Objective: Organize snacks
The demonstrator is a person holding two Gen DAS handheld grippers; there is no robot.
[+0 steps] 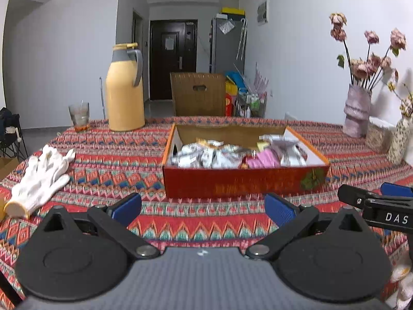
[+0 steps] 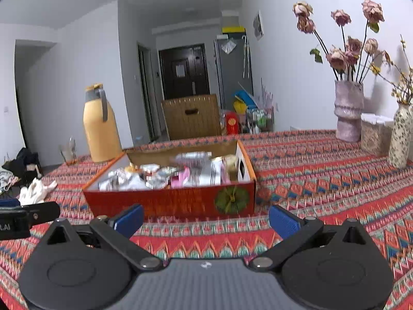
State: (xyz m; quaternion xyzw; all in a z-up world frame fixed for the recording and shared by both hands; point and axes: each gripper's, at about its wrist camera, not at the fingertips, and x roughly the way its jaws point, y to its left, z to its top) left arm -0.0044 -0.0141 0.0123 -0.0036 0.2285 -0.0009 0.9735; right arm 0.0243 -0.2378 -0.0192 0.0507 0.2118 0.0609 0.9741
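A red cardboard box (image 1: 232, 180) (image 2: 170, 201) stands on the patterned tablecloth, open at the top. Several wrapped snacks (image 1: 232, 155) (image 2: 165, 175) in silver, white and pink fill it. My left gripper (image 1: 204, 208) is open just short of the box's near wall, with nothing between its blue pads. My right gripper (image 2: 206, 218) is open too, also in front of the box and a little to its right end. Each gripper's tip shows at the edge of the other's view.
A yellow thermos jug (image 1: 125, 87) and a glass (image 1: 79, 117) stand at the far left of the table. A white work glove (image 1: 41, 175) lies at the left. Vases with dried flowers (image 2: 348, 111) line the right edge. A wooden chair (image 1: 198, 94) stands behind the table.
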